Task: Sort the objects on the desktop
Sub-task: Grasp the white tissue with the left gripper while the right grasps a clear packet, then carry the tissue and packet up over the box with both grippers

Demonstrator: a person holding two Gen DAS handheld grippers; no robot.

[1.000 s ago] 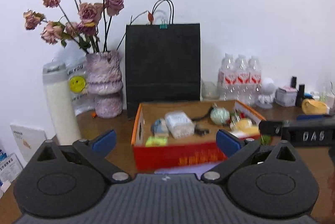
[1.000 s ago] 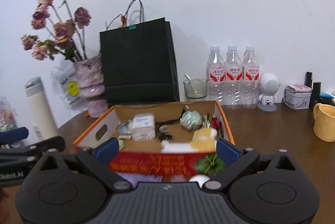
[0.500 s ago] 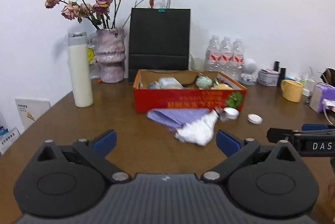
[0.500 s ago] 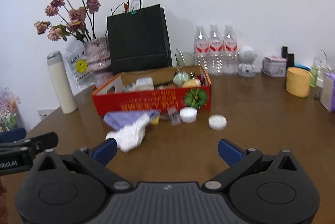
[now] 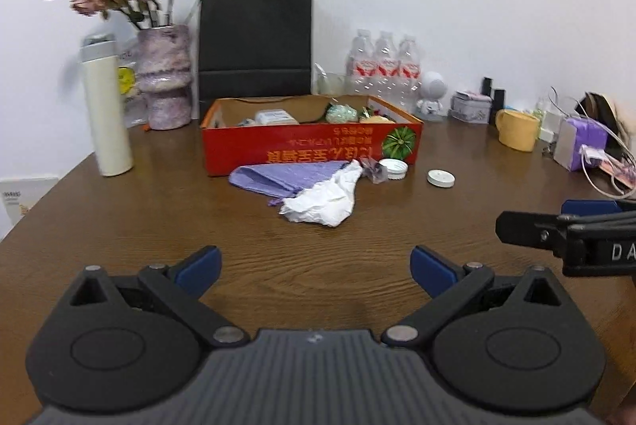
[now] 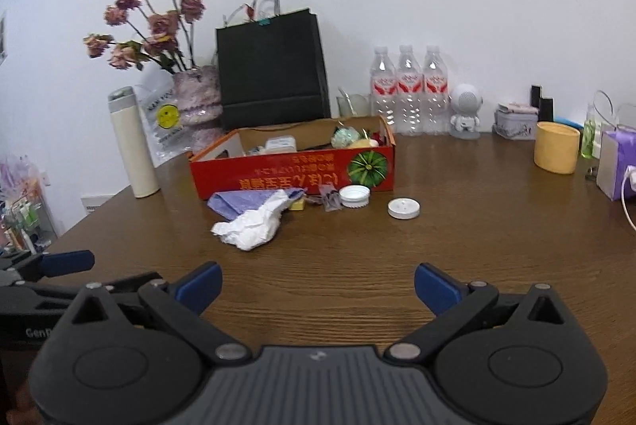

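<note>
Two hand-held grippers hovered over a brown wooden table (image 5: 119, 234), well short of the clutter they were there to sort. The left gripper (image 5: 314, 268) and the right gripper (image 6: 318, 286) both stood with jaws spread wide and nothing between them. The loose items lay in a row just in front of a red cardboard box (image 5: 314, 150), which already held several small things: a purple cloth (image 5: 278, 176) against the box's front wall, a crumpled white tissue (image 5: 324, 200) overlapping its near edge, a small wrapped packet (image 6: 332, 200), an upturned white cap (image 6: 355, 195) and, a little apart to the right, a white round lid (image 6: 403, 208). A small yellow item (image 6: 296, 204) peeked out beside the cloth (too small to identify).

By the look of it, this was the pause before a fresh pick, with neither tool yet committed to a target. The tissue, nearest both grippers, seemed the likely candidate; taking it would call for a forward reach and a low pinch on its raised folds, clear of the cloth beneath.
</note>
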